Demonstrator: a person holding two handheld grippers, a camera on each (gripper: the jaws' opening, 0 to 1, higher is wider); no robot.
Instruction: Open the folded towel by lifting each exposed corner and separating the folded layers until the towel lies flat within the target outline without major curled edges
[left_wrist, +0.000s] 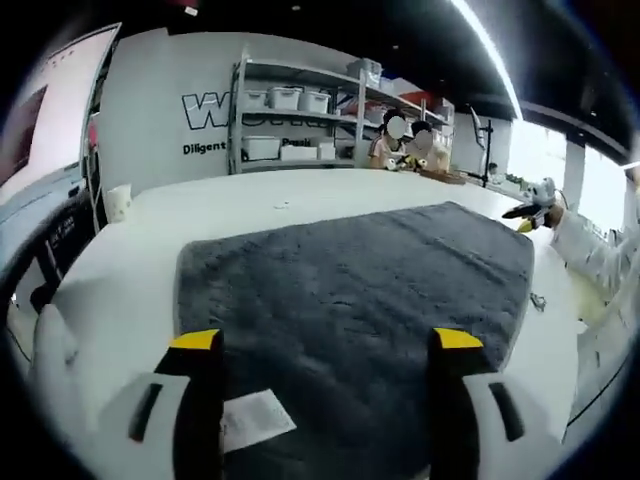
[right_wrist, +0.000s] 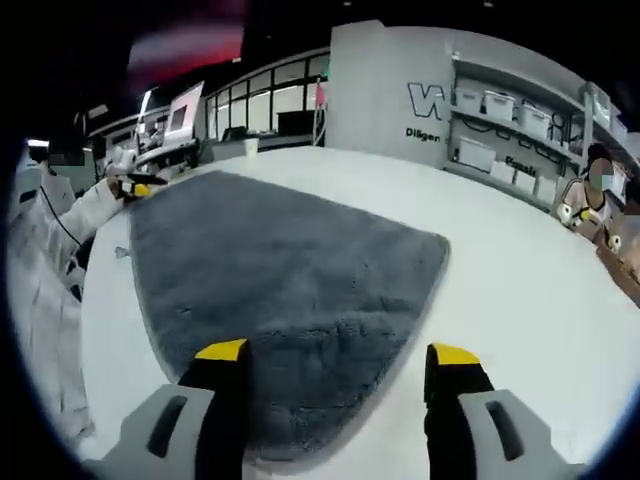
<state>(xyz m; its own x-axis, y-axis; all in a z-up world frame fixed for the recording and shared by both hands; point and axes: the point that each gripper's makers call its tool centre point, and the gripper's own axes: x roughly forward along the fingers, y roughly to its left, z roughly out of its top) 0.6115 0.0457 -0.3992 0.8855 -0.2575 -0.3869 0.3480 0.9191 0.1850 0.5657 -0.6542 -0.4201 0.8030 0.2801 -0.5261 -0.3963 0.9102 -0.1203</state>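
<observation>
A dark grey towel (left_wrist: 350, 290) lies spread out on the white table (left_wrist: 260, 200), its edges looking flat. A white label (left_wrist: 255, 418) sticks out at its near edge. My left gripper (left_wrist: 327, 342) hovers open over that near edge, with nothing between its yellow-tipped fingers (left_wrist: 195, 342). In the right gripper view the towel (right_wrist: 270, 290) tapers to a corner at the right, and my right gripper (right_wrist: 335, 355) stands open above its near rim. Another gripper (left_wrist: 528, 212), held by a white-sleeved arm, sits at the towel's far right corner; one also shows at the far left (right_wrist: 135, 187).
A white cup (left_wrist: 118, 203) stands at the table's left edge. A small metal bit (left_wrist: 537, 300) lies beside the towel's right side. Shelves with bins (left_wrist: 290, 125) and seated people (left_wrist: 405, 145) are beyond the table. A person's white sleeve (right_wrist: 45, 260) runs along the left.
</observation>
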